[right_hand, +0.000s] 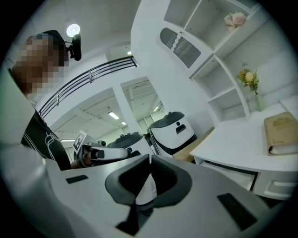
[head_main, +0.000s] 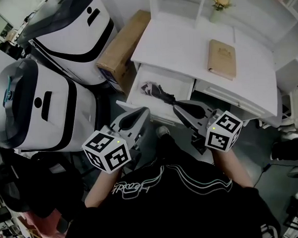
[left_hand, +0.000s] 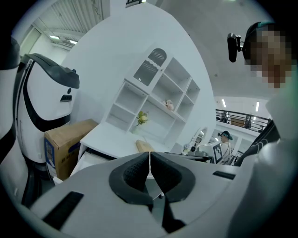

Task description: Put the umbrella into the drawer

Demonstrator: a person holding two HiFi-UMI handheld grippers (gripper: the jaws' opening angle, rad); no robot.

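I hold both tools up in front of my chest, with their tips toward the white desk. My left gripper has its two black pads pressed together, and in the left gripper view there is nothing between them. My right gripper is the same: in the right gripper view the pads meet in one thin line and carry nothing. The cube with square markers sits on the back of each tool, close to my black shirt. The umbrella is black and folded. It lies inside the drawer, which is pulled out from under the left part of the desk. It rests toward the left and middle of the drawer, apart from both tools, with one end near the drawer's front edge just beyond my tips. On the desk top a tan book lies flat, to the right of the drawer, and a small vase with flowers stands at the back near the white shelf unit. A cardboard box stands just beside the left end of the desk. Two large white machines with black trim are further to the left.
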